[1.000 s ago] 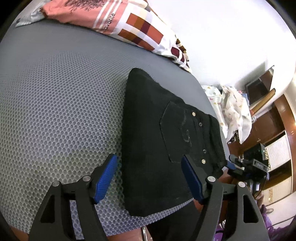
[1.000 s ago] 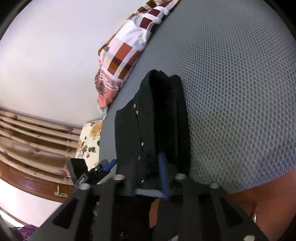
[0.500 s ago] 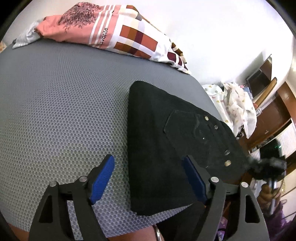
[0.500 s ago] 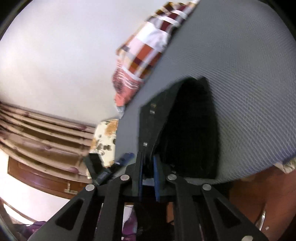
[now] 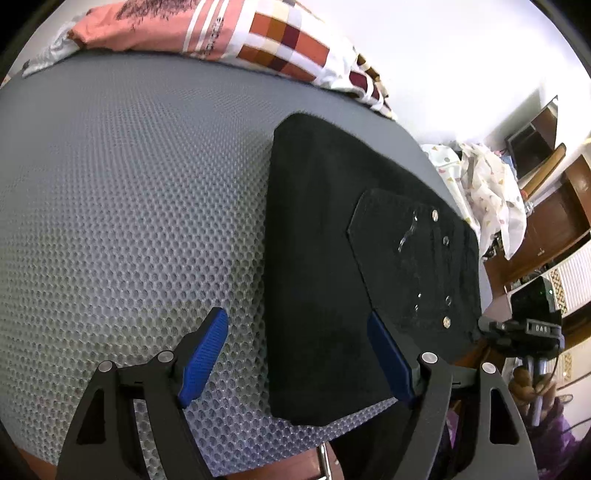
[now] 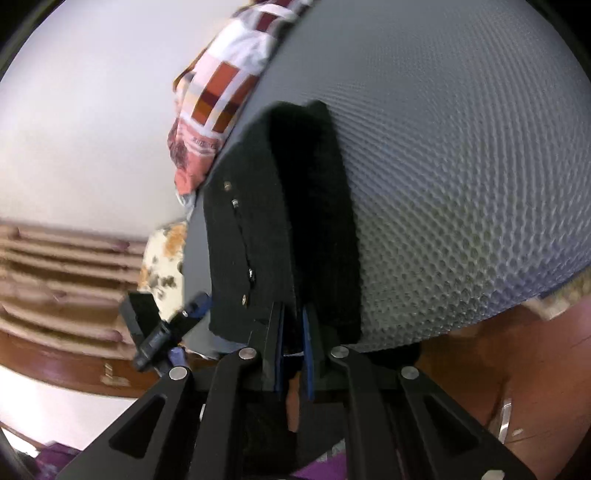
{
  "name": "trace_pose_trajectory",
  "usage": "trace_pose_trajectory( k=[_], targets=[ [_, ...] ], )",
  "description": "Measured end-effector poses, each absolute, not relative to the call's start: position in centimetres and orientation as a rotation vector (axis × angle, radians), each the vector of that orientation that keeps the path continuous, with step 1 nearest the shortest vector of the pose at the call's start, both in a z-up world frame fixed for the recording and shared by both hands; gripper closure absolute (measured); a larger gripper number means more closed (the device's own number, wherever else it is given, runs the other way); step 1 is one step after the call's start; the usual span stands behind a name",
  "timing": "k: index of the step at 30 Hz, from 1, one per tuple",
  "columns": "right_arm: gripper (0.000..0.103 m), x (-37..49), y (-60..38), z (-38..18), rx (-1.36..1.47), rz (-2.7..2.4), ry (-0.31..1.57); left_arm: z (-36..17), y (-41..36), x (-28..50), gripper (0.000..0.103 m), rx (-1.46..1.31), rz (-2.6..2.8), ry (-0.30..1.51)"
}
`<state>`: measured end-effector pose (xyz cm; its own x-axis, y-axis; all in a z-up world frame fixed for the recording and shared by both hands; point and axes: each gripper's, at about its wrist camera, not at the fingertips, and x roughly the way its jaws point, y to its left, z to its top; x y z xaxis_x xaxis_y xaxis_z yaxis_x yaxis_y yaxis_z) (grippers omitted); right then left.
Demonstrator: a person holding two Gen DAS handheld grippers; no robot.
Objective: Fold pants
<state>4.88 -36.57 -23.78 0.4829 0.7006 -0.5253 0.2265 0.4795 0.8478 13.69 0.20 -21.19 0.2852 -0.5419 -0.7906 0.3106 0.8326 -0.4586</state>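
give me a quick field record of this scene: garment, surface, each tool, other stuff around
garment: black pants, folded, flat on the mat
surface: grey honeycomb mat
left tool: open, over the pants' near edge, gripping nothing
right tool: shut on the pants' near edge
other: checked pillow at the far edge; printed cloth beyond the mat

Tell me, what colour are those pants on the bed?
Black pants with small metal studs, clearest in the left wrist view.

The left gripper [image 5: 297, 354] has black plastic arms with triangle holes, round silver screws and bright blue bumpy pads [image 5: 207, 350]. The right gripper [image 6: 291, 332] looks the same: black arms, silver screws, thin blue pads.
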Motion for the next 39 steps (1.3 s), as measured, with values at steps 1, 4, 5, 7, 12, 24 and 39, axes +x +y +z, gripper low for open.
trace_pose_trajectory(
  k=[1,4,5,7,12,24,39],
  targets=[
    [0.095,5.0,-36.5,-23.4,1.051,0.365,1.061,-21.4,0.2,13.7,0.025,-0.235,-0.578,1.154],
    [0.091,5.1,-36.2,-22.5,1.008,0.369,1.059,-21.0,0.6,13.8,0.025,-0.236,-0.583,1.139],
    [0.091,5.1,-36.2,-22.4,1.015,0.371,1.060,-20.9,0.8,13.8,0.025,-0.238,-0.583,1.136],
    [0.082,5.4,-36.2,-21.8,1.007,0.352,1.051,-20.6,1.3,14.0,0.025,-0.244,-0.582,1.125],
    [0.051,6.1,-37.2,-19.8,0.868,0.258,1.023,-19.8,1.0,14.3,0.025,-0.164,-0.567,1.086],
    [0.047,11.3,-34.4,-21.8,0.656,0.240,1.085,-20.3,-3.7,15.4,0.012,0.174,-0.487,1.027],
    [0.045,11.5,-35.3,-22.1,0.644,0.242,1.053,-21.0,-5.2,16.3,0.002,0.263,-0.463,1.006]
  ],
)
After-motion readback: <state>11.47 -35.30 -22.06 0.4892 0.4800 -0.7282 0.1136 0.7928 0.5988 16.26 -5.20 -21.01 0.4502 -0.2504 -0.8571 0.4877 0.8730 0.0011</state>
